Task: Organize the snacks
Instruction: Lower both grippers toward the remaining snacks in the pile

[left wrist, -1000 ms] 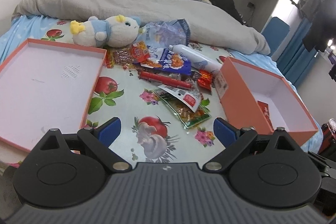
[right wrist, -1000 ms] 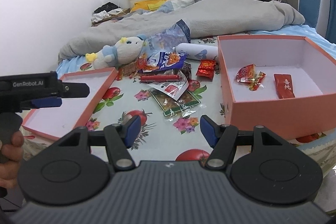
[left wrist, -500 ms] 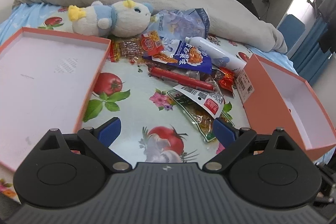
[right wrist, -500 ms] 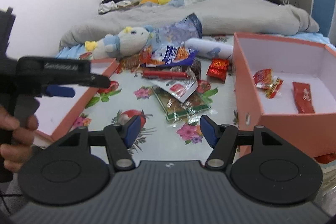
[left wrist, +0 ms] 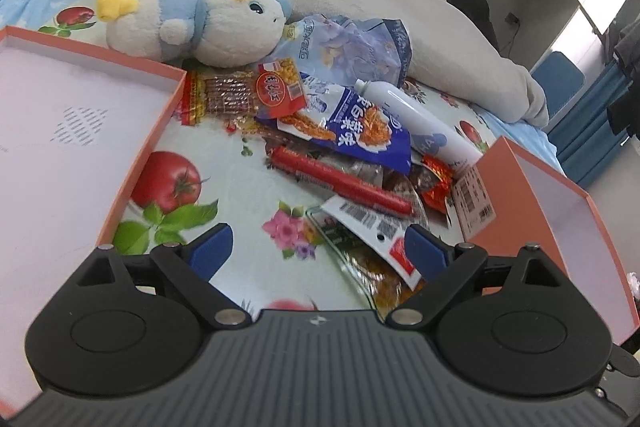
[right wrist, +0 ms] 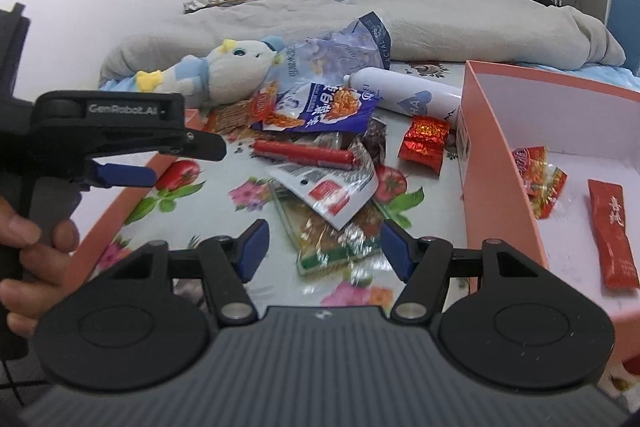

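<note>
— Two grippers, both empty: what do you have in front of you, left to right?

— Far left lies the shallow orange lid (left wrist: 92, 59), bare inside. Your left gripper (left wrist: 316, 251) hangs over the flowered sheet (left wrist: 248, 259) just beside it, jaws spread wide with nothing between them. Then comes the snack pile: a brown-and-red packet (left wrist: 224, 95) near the plush toy (left wrist: 196, 23), the blue pouch (left wrist: 360, 131), the long red sausage stick (left wrist: 340, 183) and, nearest you, the clear packet (right wrist: 332, 231) with a white-and-red header card. Your right gripper (right wrist: 324, 247) sits over that packet, jaws about half open, pads either side but not pressing. At the right stands the deep orange box (right wrist: 500, 187), already holding a red sachet (right wrist: 612, 227) and a crinkled red-and-yellow packet (right wrist: 540, 183).

— So which do you take first?

— The clear packet, I judge; it is nearest and lies on top. Lower your right gripper until the pads straddle its near edge, and close on the stiff header card rather than the slippery film.

— And your left?

— Keep it off the pile, or use it to pin the sausage stick so nothing drags along. Carry the packet right, clear the box wall, then let go.
</note>
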The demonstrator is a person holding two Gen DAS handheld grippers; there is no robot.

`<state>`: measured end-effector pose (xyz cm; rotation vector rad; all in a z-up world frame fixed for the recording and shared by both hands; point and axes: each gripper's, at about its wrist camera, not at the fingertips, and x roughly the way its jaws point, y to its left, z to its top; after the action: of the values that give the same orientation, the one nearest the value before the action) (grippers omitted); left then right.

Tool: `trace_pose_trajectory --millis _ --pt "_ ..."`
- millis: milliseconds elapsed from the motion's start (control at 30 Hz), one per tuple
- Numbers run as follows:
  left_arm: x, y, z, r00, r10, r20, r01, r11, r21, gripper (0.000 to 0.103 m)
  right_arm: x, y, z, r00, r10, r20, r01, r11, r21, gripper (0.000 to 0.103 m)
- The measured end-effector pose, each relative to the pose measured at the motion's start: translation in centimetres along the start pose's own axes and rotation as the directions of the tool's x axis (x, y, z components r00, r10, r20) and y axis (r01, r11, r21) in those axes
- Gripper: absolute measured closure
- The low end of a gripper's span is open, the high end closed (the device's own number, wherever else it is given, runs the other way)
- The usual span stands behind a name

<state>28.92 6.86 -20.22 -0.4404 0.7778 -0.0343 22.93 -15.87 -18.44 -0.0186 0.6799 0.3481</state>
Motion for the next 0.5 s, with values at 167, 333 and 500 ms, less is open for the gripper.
trace_pose_trajectory --millis 167,333,500 --pt "2.7 0.8 1.0 0.999 -0.036 -0.024 0.035 0.998 -0.043 0.019 3.0 -0.5 1.4 1.000 0.001 0.003 -0.001 1.000 0.004 0.040" --pt "5.8 1.8 1.7 0.995 -0.091 -0.048 0.085 0.990 -0.109 0.036 6.4 -0.8 2.8 0.999 -0.022 -0.024 0.021 1.000 -0.018 0.040" --pt "8.2 2.3 2.3 0.988 -0.145 -0.059 0.136 0.981 -0.139 0.048 8.8 -1.2 3.8 1.000 0.004 -0.029 -0.004 1.000 -0.021 0.044"
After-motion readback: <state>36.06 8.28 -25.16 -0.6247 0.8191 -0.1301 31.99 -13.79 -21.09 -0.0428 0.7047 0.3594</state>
